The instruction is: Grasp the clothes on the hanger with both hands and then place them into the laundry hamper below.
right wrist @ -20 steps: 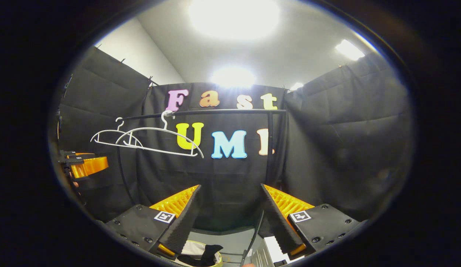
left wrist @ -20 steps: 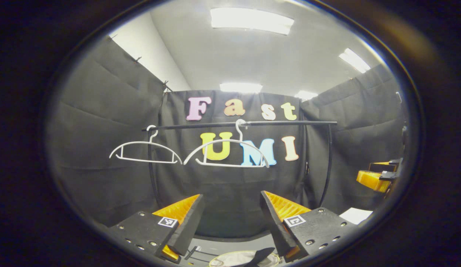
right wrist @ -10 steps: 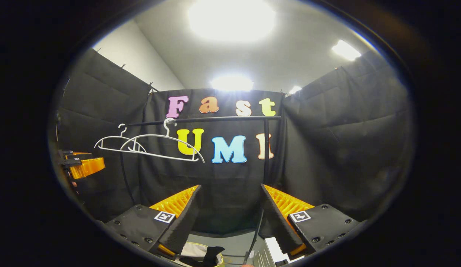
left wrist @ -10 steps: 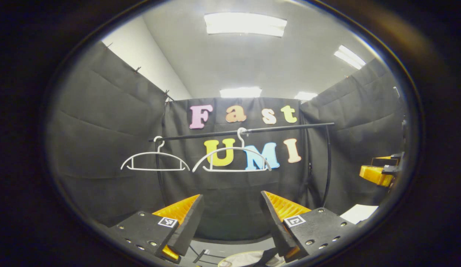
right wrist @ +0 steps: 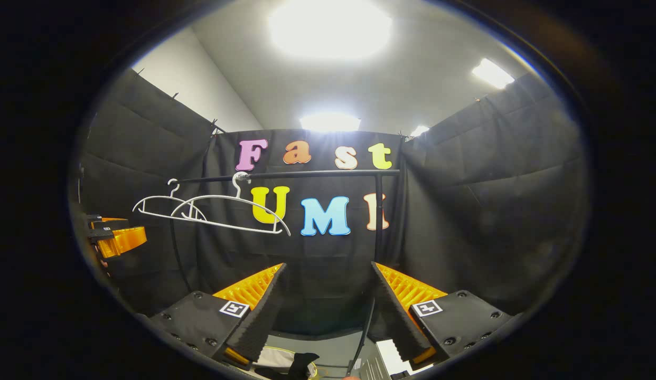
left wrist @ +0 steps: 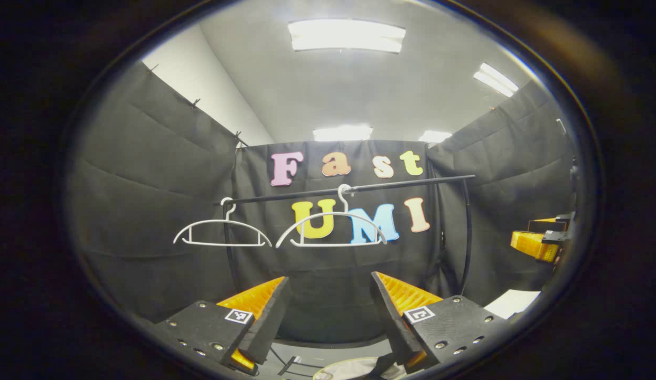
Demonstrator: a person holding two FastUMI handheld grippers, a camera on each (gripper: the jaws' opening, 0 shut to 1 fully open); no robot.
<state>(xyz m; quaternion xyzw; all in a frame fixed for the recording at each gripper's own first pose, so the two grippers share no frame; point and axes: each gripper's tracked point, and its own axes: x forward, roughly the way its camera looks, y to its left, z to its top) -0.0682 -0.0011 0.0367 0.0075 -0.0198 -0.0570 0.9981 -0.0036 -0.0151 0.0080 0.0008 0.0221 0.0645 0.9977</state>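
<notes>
Below rail [left wrist: 349, 188], 2 bare hangers [left wrist: 330, 229]; left tool [left wrist: 328, 316], right tool [right wrist: 325, 311] spread, holding nothing, hamper rim [right wrist: 275, 352] beneath.

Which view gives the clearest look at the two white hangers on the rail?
The left gripper view: the left hanger and right hanger hang side by side, both bare. In the right gripper view they are seen at an angle and overlap, one partly behind the other.

left gripper [left wrist: 330, 311] gaping, right gripper [right wrist: 328, 311] gaping, both empty
</notes>
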